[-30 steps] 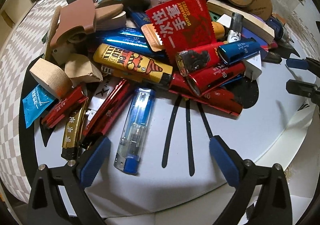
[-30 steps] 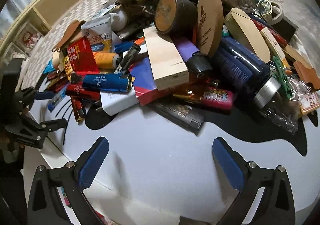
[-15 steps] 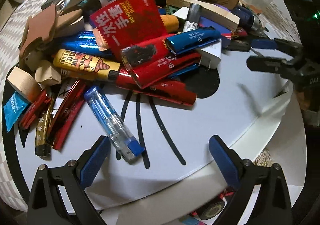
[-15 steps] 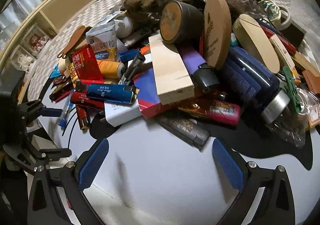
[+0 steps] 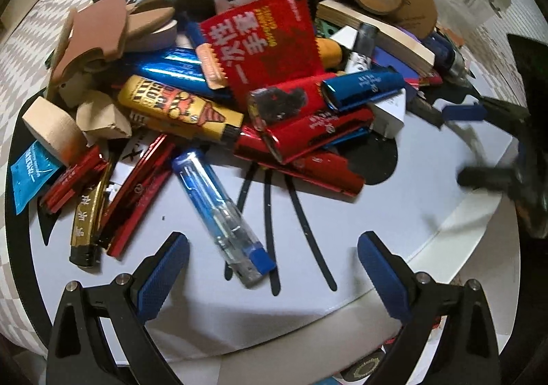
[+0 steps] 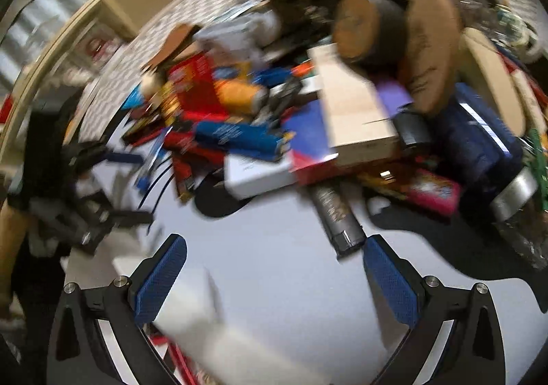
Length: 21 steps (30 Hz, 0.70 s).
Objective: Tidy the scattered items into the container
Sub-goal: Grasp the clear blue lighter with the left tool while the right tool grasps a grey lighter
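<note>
A clear-and-blue lighter (image 5: pixel 222 210) lies loose on the white round table (image 5: pixel 394 224) at the near edge of the heaped clutter (image 5: pixel 274 77), just ahead of the empty left gripper (image 5: pixel 270 268), fingers spread wide. The right gripper (image 6: pixel 272 268), fingers likewise apart and empty, faces the pile's other side. A skewed pinch could squirt the slick lighter off the table.

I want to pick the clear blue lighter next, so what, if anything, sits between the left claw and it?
Nothing visible does. The left claw is open, and the clear blue lighter lies alone on the bare white table, its blue end pointing into the gap between the fingers. The red packets lie just left of it.
</note>
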Tool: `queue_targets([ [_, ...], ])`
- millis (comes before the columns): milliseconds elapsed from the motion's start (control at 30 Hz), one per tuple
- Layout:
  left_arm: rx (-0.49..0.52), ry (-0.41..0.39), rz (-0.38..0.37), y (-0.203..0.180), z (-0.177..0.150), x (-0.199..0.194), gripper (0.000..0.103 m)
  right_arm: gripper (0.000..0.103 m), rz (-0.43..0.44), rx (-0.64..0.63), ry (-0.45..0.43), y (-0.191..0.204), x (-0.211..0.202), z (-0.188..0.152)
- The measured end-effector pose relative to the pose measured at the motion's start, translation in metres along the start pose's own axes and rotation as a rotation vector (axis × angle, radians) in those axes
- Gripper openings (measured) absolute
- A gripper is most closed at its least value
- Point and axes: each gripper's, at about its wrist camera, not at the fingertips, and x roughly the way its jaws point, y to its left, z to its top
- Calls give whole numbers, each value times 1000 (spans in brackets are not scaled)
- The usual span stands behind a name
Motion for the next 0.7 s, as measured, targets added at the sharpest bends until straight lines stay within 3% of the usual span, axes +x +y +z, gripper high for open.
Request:
queue_targets([
  [100, -10, -3, 18, 3, 1, -2, 99, 103, 2, -20, 15, 6, 0, 0],
  [200, -13, -5, 45, 6, 2, -4, 89, 101, 5, -40, 30, 13, 0, 1],
  [233, -13, -8, 54, 7, 2, -5, 84, 97, -2, -42, 36, 13, 0, 2],
  [300, -17, -11, 61, 9, 4, -7, 81, 75, -34, -34, 51, 10, 2, 4],
  [400, -19, -15, 72, 11, 5, -9, 80, 69, -79, -37, 75, 5, 9, 6],
  [633, -10, -34, 90, 16, 8, -17, 62, 59, -144, -97, 82, 10, 17, 11],
  [700, -9, -38, 88, 18, 7, -20, 59, 48, -147, -102, 77, 11, 17, 11],
])
